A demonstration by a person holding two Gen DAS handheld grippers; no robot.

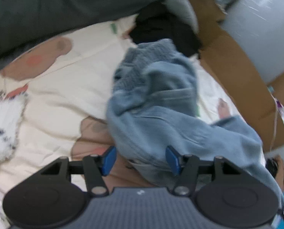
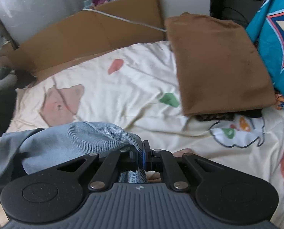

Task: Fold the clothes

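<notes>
Denim, pale blue and crumpled (image 2: 69,139), is pinched in the right claw (image 2: 143,158); left claw (image 1: 141,159) gapes, released.

Cream cartoon bedsheet (image 2: 123,87), cardboard box (image 2: 96,32), teal patterned pillow (image 2: 275,34)

Light-blue denim garment (image 2: 65,139), brown cloth (image 2: 218,64)

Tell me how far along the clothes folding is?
Done: a brown garment lies folded flat on the bed sheet. In hand: the blue denim garment, still crumpled; the right gripper pinches its edge, while the left gripper is open over it. Left: folding the denim, and possibly the dark clothes behind it.
</notes>
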